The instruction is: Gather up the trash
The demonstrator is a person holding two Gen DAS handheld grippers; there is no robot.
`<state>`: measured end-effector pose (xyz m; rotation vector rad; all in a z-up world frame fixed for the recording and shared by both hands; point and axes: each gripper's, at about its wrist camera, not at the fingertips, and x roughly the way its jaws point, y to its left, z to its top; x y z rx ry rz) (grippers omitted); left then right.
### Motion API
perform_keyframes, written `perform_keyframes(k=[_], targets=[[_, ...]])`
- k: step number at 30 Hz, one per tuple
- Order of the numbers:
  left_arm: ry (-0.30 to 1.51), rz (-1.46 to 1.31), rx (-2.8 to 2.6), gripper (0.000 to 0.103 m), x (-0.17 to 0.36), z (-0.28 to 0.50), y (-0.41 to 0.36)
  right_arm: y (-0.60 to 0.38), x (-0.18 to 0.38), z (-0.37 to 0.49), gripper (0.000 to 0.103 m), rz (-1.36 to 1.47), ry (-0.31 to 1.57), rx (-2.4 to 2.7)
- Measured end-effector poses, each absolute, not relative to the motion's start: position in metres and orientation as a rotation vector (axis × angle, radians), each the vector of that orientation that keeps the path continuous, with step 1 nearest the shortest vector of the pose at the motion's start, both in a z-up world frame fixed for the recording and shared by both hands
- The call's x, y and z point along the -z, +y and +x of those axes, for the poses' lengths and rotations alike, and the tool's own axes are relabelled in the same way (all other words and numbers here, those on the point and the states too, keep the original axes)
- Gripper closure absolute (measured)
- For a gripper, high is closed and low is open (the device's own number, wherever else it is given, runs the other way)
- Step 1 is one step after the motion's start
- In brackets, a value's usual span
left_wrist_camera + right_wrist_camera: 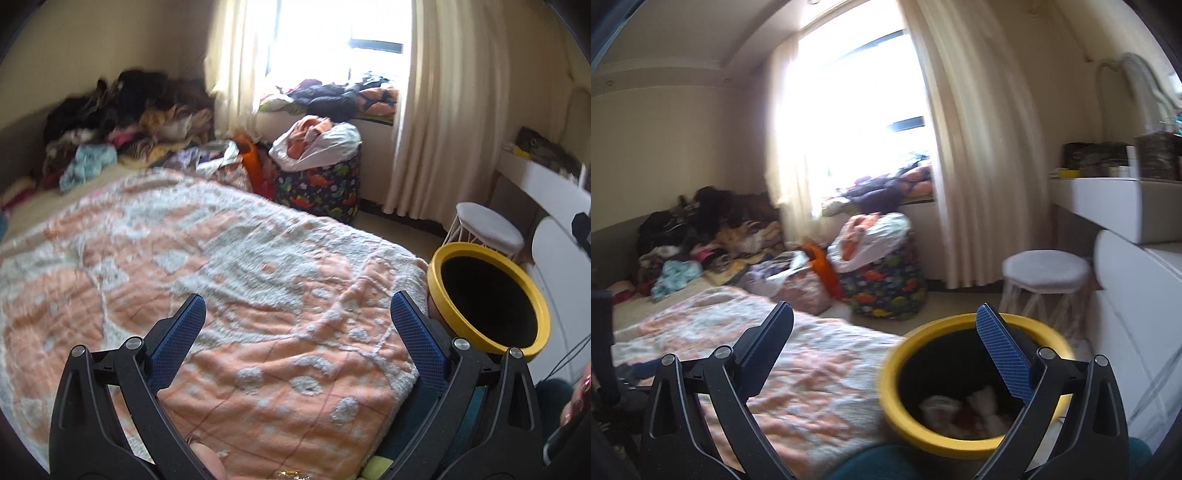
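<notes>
A yellow-rimmed black trash bin [487,299] stands beside the bed's right edge; in the right wrist view the bin [905,417] holds several crumpled white scraps [942,406]. My left gripper [297,314] is open and empty above the orange-and-white blanket [240,295]. My right gripper [884,328] is open and empty, its right finger over the bin's mouth. A small shiny scrap [291,473] shows at the bottom edge of the left wrist view.
A clothes pile [122,122] lies at the bed's head. A dinosaur-print hamper [321,184] with a white bag stands by the window. A white stool [1045,277] and a white dresser [1126,210] are right of the bin.
</notes>
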<state>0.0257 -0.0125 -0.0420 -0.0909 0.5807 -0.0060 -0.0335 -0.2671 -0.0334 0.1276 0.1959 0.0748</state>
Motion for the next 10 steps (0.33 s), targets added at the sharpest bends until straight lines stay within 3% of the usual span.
perform_keyframes(k=[5,10], targets=[[0.593,-0.207,-0.328,0.011,0.046,0.023,0.114,-0.141,0.032,0.001,0.006,-0.007,0.334,-0.440],[0.687,-0.282,-0.752,0.011,0.070,0.007,0.274,0.032,0.081,0.026,0.006,-0.190,0.634,-0.834]])
